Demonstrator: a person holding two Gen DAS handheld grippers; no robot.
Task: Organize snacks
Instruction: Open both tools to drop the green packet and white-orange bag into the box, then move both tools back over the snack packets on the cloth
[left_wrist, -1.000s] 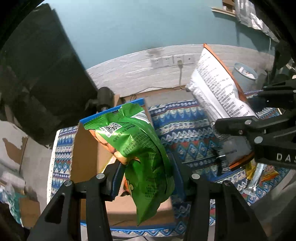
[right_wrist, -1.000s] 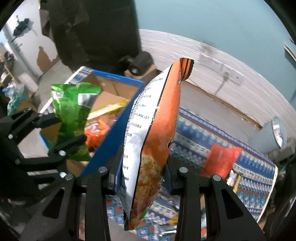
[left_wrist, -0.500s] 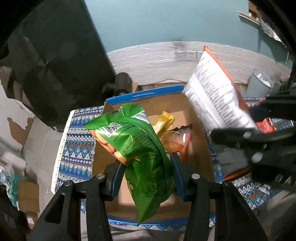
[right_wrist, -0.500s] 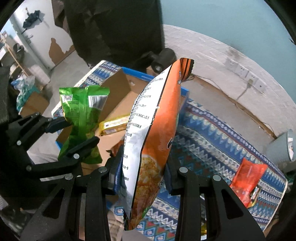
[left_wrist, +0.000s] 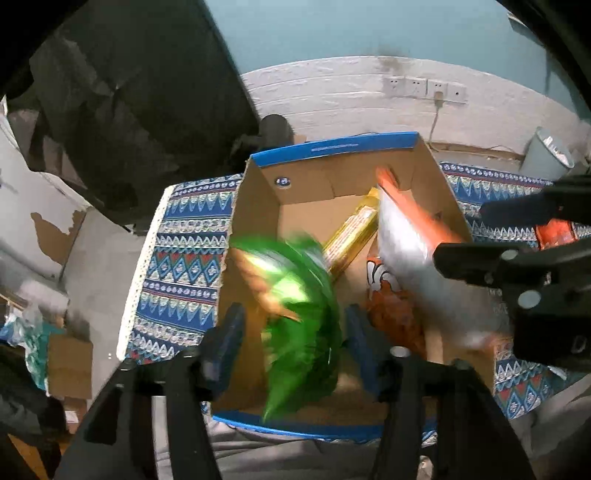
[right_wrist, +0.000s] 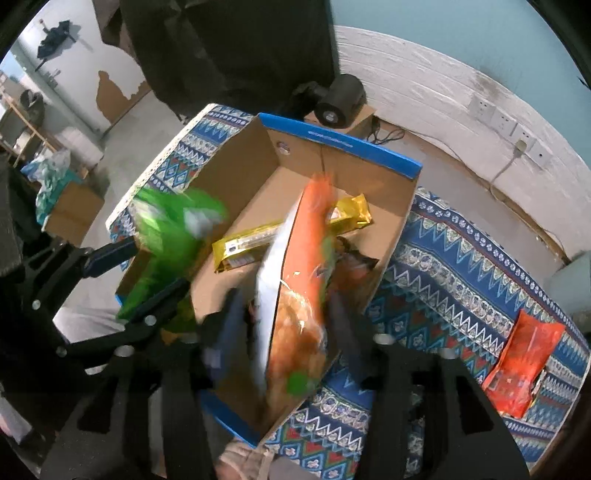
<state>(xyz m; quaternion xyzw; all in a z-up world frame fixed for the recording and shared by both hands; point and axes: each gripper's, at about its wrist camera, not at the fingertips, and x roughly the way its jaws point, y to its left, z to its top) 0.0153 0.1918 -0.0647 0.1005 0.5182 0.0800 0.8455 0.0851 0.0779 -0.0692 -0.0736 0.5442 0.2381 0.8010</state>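
Over the open cardboard box (left_wrist: 332, 147) (right_wrist: 340, 142), both grippers' jaws are opening. A green snack bag (left_wrist: 295, 295) (right_wrist: 166, 236), blurred with motion, drops between the spread fingers of my left gripper (left_wrist: 293, 343) (right_wrist: 144, 269), whose pads stand off it. An orange and white chip bag (right_wrist: 299, 277) (left_wrist: 410, 240), also blurred, slips down between the fingers of my right gripper (right_wrist: 284, 332) (left_wrist: 491, 236) into the box. On the box floor lie a yellow snack pack (left_wrist: 354, 229) (right_wrist: 258, 240) and a dark orange pack (right_wrist: 354, 266).
The box stands on a blue patterned cloth (left_wrist: 177, 258) (right_wrist: 461, 258). A red-orange pack (right_wrist: 524, 362) lies on the cloth to the right. Behind the box sit a black device (right_wrist: 340, 99), a dark curtain and a white wall with sockets. A grey bin (left_wrist: 546, 155) stands far right.
Both grippers moved over the box and sank a little. Their fingers have spread, and the green bag and the orange bag, held firmly before, now fall blurred into the box.
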